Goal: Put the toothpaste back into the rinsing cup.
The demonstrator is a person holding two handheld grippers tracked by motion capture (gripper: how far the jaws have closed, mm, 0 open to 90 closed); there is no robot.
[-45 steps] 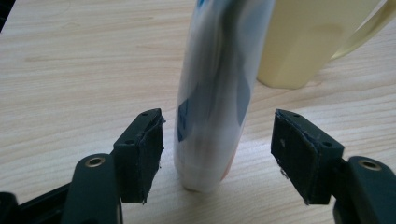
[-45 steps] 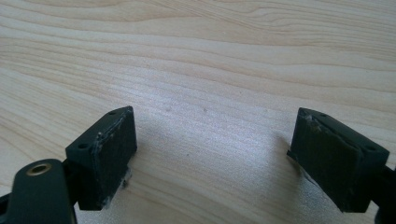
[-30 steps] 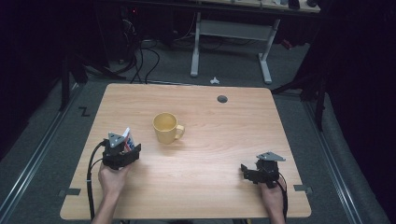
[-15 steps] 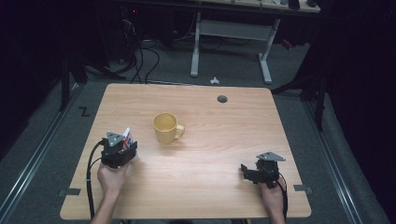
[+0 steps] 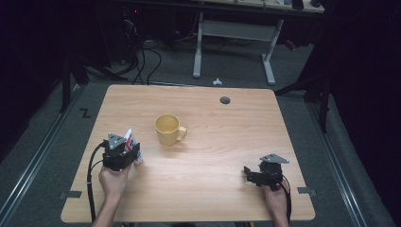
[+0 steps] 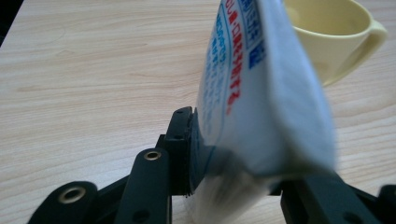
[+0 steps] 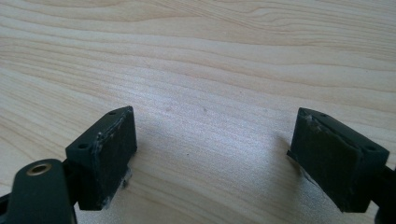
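Left hand-held gripper (image 5: 134, 153) just closed, clamped on white packet (image 6: 261, 107) beside yellow cup (image 5: 169, 129). Right hand-held gripper (image 7: 224, 163) spread wide over bare surface (image 5: 227, 142), holding nothing.

**Left gripper clamped, right gripper spread and idle**

The person's left forearm comes up from the bottom edge of the high view, the hand wrapped round the body of the left gripper (image 5: 124, 152), which points away from the person across the table. Its jaws have just been closing and now press on the lower end of a white sachet (image 6: 261, 93) standing between them. The grey three-cornered plate sits on top, and the cable loops back along the wrist. The right hand (image 5: 273, 196) rests low near the table's front edge, holding the right gripper (image 7: 212, 154) turned toward the left, its jaws standing wide apart just above the wood.
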